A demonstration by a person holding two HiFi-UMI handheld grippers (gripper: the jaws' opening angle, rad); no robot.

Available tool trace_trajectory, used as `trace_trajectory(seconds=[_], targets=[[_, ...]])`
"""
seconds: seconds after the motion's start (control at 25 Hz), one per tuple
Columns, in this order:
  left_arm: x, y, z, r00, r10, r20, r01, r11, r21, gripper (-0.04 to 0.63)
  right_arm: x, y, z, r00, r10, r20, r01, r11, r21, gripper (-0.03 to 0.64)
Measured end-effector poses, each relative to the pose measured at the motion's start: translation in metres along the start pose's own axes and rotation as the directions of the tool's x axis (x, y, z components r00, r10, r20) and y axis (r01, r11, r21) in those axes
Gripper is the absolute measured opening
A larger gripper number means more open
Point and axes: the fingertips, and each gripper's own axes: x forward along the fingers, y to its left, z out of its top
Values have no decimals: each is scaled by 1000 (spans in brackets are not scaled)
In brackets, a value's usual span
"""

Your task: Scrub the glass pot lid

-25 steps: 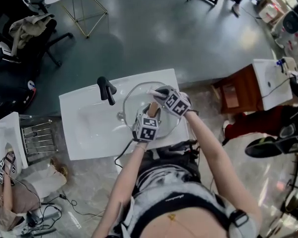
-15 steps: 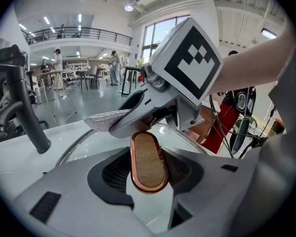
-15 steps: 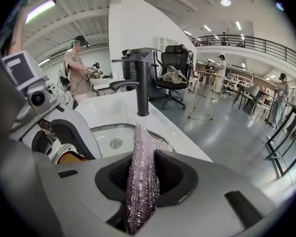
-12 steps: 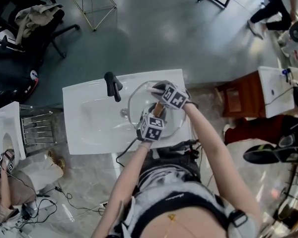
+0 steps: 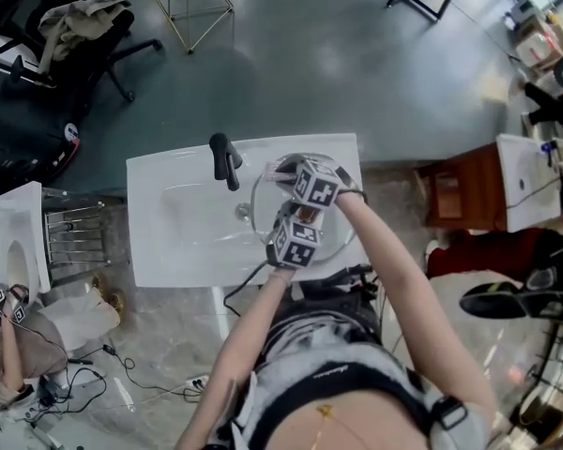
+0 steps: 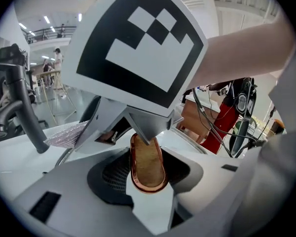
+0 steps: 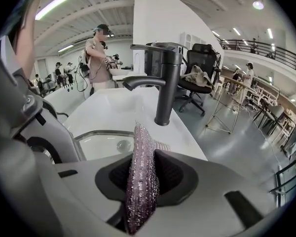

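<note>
Grips the round glass pot lid (image 7: pixel 96 147) by its oval brown handle with a copper-coloured rim (image 6: pixel 148 154) in the left gripper (image 6: pixel 148 176), both jaws pressed against the handle's flanks. Holds that lid over the white rectangular sink (image 5: pixel 169 242), just to the right of the tall black faucet (image 5: pixel 227 160) in the head view and a little lower in that view than the faucet. Shows through the glass, in the right gripper view, the sink's round drain (image 7: pixel 122 145) on the near side of the faucet's base.

Pinches a glittery purple mesh scrubbing cloth (image 7: pixel 139 177) in the right gripper (image 7: pixel 144 179), jaws clamped on it so that the cloth stands between them as a narrow ridge pointing toward the faucet. Sets that right gripper at the part of the lid closest to the faucet, with the cloth's free end sticking out near the faucet's base; cannot tell whether the cloth touches the glass. Places the left gripper farther from the faucet than the right one, the two close together above the lid.

Leaves a black office chair (image 5: pixel 66 26) draped with beige clothing well beyond the faucet on the grey floor (image 5: pixel 357 64), and a brown wooden cabinet (image 5: pixel 448 187) far to the faucet's right.
</note>
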Motion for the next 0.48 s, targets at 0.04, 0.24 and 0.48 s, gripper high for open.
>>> trace_trajectory(seconds=[0.04,0.24,0.48], targets=[[-1,0,0,1000,-1,-1,1,1000,-1,179,0,0,1,1000,1,4,-1,1000,0,97],[-2,0,0,1000,-5,0,5,1000,-4,179,-4,-1,5,998,-8,56,7,1000,23,97],[-2,1,-1,1000,-7,-2,7,1000,-4,179,-14,-10,-8,996,-61,63,57,996,72,97]])
